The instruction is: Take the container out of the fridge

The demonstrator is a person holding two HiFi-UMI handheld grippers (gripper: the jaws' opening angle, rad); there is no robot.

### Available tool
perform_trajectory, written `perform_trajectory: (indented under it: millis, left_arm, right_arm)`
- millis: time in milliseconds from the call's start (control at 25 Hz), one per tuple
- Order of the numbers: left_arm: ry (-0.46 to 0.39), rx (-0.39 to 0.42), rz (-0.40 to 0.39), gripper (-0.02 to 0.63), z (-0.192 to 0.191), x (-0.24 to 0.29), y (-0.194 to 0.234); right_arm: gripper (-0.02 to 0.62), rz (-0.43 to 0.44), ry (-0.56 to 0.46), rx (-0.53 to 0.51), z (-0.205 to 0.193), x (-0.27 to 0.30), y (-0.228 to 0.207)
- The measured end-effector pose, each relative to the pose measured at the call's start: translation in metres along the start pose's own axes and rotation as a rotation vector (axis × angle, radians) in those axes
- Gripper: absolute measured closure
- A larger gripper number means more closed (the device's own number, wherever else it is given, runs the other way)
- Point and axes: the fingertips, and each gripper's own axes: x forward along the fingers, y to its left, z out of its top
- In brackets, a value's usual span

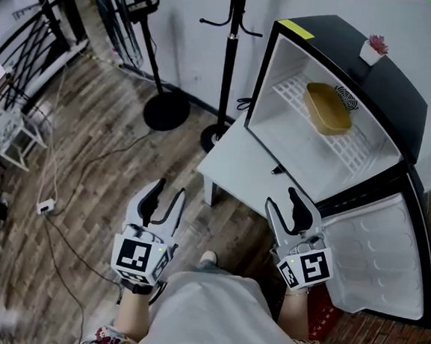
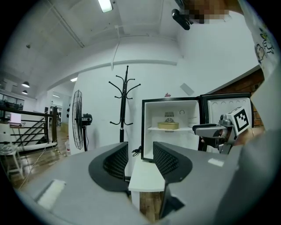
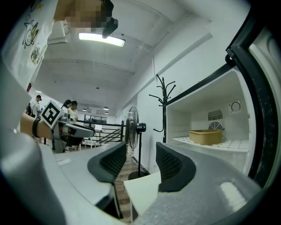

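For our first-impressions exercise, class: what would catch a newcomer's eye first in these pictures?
The open fridge at upper right, with a yellow container alone on its wire shelf. Nearer the camera, the left gripper and right gripper hang open and empty, short of the fridge.

We are seeing a fridge (image 1: 392,82) with a glossy black shell and a smooth white plastic lining. The container (image 1: 327,108) is looking like matt yellowish plastic, and the shelf (image 1: 356,153) like white coated wire. The counter (image 1: 239,158) is showing a smooth matt white top, and the floor (image 1: 104,158) worn wood planks. The left claw (image 2: 140,151) and right claw (image 3: 141,154) are carrying ribbed matt black pads.
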Motion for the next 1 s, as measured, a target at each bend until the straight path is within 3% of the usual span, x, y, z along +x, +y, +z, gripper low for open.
perform_trajectory:
  millis: [560, 1000]
  left_arm:
    - [0.005, 0.028, -0.096, 0.42, 0.01, 0.045, -0.01]
    - [-0.01, 0.054, -0.364, 0.408, 0.026, 0.143, -0.003]
  right_arm:
    - [0.373, -0.07, -0.021, 0.021, 0.003, 0.007, -0.024]
    - [0.366, -0.303, -0.016, 0.01, 0.007, 0.038, -0.062]
